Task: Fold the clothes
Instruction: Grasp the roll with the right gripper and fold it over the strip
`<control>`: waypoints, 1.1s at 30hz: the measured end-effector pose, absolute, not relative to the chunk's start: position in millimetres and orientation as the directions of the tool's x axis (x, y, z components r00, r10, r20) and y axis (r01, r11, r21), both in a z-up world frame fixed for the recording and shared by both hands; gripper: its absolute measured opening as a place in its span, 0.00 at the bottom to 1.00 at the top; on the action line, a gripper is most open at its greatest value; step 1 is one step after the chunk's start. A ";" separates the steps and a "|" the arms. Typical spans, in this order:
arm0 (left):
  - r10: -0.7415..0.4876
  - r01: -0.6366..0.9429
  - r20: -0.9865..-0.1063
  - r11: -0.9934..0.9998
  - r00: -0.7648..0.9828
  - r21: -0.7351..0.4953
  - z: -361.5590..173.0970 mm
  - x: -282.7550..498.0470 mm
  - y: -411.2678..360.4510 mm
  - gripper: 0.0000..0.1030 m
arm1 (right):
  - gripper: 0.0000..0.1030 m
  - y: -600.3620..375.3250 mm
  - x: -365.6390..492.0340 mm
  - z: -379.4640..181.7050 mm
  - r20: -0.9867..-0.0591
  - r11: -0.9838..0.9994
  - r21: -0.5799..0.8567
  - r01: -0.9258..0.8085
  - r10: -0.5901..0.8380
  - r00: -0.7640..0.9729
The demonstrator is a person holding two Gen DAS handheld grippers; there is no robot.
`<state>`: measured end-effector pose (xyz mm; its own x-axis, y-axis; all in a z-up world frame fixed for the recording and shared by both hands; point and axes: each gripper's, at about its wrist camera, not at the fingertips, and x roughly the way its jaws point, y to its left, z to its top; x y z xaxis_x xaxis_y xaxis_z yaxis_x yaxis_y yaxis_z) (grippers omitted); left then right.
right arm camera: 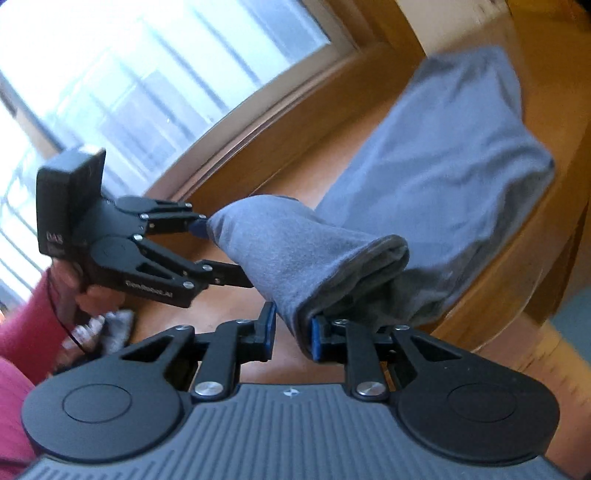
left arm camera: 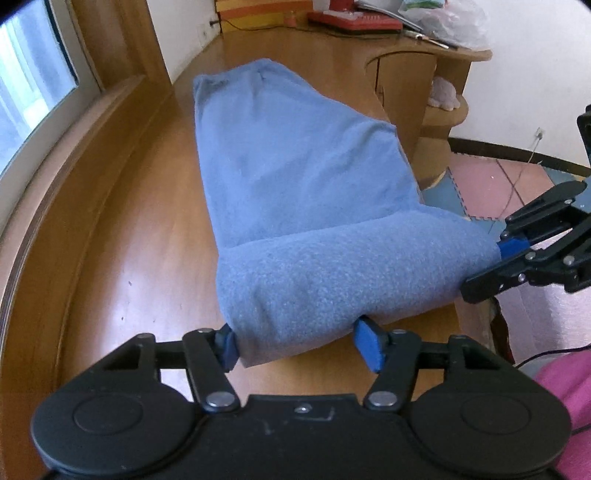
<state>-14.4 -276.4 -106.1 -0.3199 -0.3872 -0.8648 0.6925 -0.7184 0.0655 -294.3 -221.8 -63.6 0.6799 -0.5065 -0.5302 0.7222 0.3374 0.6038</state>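
Note:
A blue fleece garment [left arm camera: 295, 166] lies lengthwise on the wooden table [left arm camera: 129, 221], and its near end is raised and stretched between my two grippers. My left gripper [left arm camera: 299, 345] is shut on one near corner, with a thick bunch of cloth filling the gap between its blue pads. My right gripper [left arm camera: 493, 267] clamps the other near corner at the right. In the right wrist view, the right gripper [right arm camera: 293, 332] pinches the garment [right arm camera: 443, 177] at a folded edge. The left gripper [right arm camera: 223, 254] grips the cloth further left, above the table [right arm camera: 288, 173].
A window [left arm camera: 29, 81] runs along the table's left side. A red object [left arm camera: 354, 18] and a plastic bag [left arm camera: 450, 22] stand at the far end. On the right are a shelf with a plush toy [left arm camera: 445, 98] and foam floor mats [left arm camera: 491, 184]. A pink sleeve [left arm camera: 569, 387] is near.

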 end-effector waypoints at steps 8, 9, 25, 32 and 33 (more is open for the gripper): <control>-0.416 0.696 -0.850 -0.713 -0.322 0.085 -96.2 -46.0 -320.0 0.60 | 0.22 -254.2 -343.7 -55.4 -0.467 0.235 0.684 0.690 -0.586 0.662; -0.421 0.697 -0.850 -0.711 -0.317 0.093 -98.3 -51.8 -327.0 0.60 | 0.22 -260.8 -346.3 -55.0 -0.482 0.235 0.660 0.714 -0.597 0.641; -0.500 0.697 -0.828 -0.689 -0.255 0.201 -133.7 -90.6 -367.0 0.70 | 0.25 -307.6 -344.1 -77.9 -0.624 0.283 0.279 0.918 -0.673 0.398; -0.579 0.757 -0.780 -0.614 -0.238 0.224 -110.2 -49.9 -347.0 0.69 | 0.72 -275.3 -360.1 -43.4 -0.475 0.230 0.224 0.947 -0.823 0.312; -0.589 0.770 -0.773 -0.599 -0.236 0.221 -107.8 -41.0 -343.6 0.69 | 0.72 -267.5 -362.5 -39.4 -0.467 0.241 0.215 0.946 -0.826 0.317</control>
